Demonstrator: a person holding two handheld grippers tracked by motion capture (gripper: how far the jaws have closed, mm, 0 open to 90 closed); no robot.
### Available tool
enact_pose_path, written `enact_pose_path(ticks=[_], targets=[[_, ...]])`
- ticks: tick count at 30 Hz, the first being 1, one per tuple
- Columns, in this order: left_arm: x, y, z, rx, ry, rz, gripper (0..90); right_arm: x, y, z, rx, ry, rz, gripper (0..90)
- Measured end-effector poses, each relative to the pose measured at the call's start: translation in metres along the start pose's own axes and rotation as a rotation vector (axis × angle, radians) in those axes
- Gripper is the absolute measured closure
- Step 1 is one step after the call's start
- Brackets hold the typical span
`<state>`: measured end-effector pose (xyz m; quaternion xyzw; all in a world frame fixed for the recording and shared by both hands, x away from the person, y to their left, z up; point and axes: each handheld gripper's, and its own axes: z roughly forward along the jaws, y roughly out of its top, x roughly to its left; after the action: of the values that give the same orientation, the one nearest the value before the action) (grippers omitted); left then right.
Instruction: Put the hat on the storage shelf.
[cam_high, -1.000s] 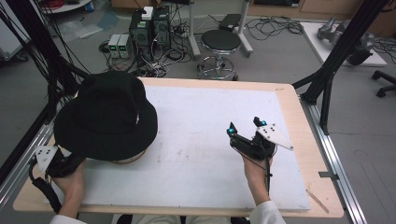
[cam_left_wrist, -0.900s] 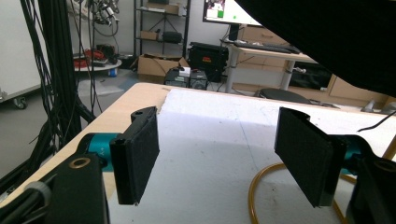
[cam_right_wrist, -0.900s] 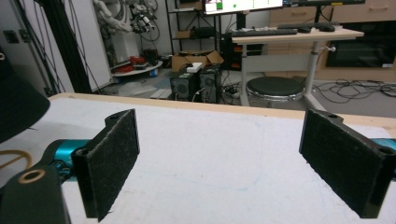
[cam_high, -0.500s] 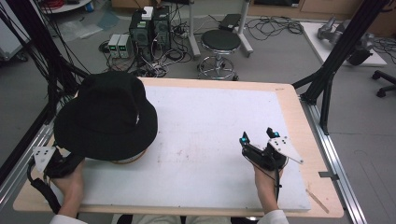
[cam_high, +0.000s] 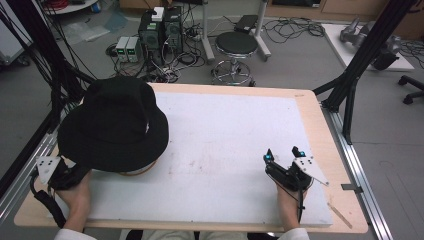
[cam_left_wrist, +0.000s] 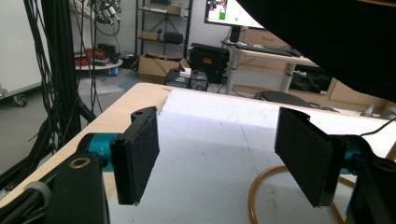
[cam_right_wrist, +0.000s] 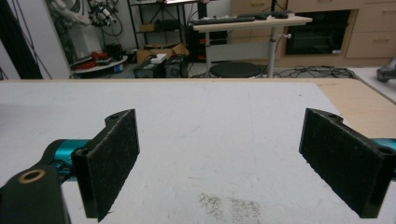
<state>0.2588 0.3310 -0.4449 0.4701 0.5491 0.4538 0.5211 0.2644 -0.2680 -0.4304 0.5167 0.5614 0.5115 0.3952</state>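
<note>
High view: left gripper (cam_high: 62, 172) at near-left table (cam_high: 240, 90) corner, tucked under brim of black hat (cam_high: 112, 122); hat lies just ahead and right of pads (cam_left_wrist: 135, 161), jaws spread, gripping nothing. Right gripper (cam_high: 282, 157) well apart, near-right, jaws spread, empty. Orange ring (cam_left_wrist: 261, 186) under hat partly hidden; hat's support unclear.

Black hat (cam_high: 114, 122), white mat (cam_high: 225, 145), orange-yellow ring (cam_left_wrist: 261, 184).

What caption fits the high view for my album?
Black bucket hat on a white table, left gripper beside its brim, right gripper open.
</note>
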Motion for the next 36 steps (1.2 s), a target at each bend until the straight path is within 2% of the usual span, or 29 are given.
enact_pose_path(ticks=[8,13,21,32,36], targets=[[0.0004,0.0001,-0.0007,0.002,0.0,-0.002,30.8,-0.007,-0.0011,-0.0009,-0.012,-0.031,0.029,11.3],[0.0004,0.0,-0.0012,0.002,0.001,-0.002,30.9,-0.0069,-0.0001,-0.0035,-0.038,-0.063,0.022,11.3],[0.0007,0.0002,-0.0021,0.001,0.002,-0.003,30.9,-0.0028,-0.0007,-0.0022,-0.025,-0.051,-0.011,11.3],[0.0014,0.0001,-0.0014,0.001,0.002,-0.015,30.9,-0.0043,-0.0022,-0.0006,0.005,-0.052,0.013,11.3],[0.0019,0.0,-0.001,0.003,0.001,-0.017,30.9,-0.0048,-0.0024,-0.0005,0.006,-0.049,0.006,11.3]])
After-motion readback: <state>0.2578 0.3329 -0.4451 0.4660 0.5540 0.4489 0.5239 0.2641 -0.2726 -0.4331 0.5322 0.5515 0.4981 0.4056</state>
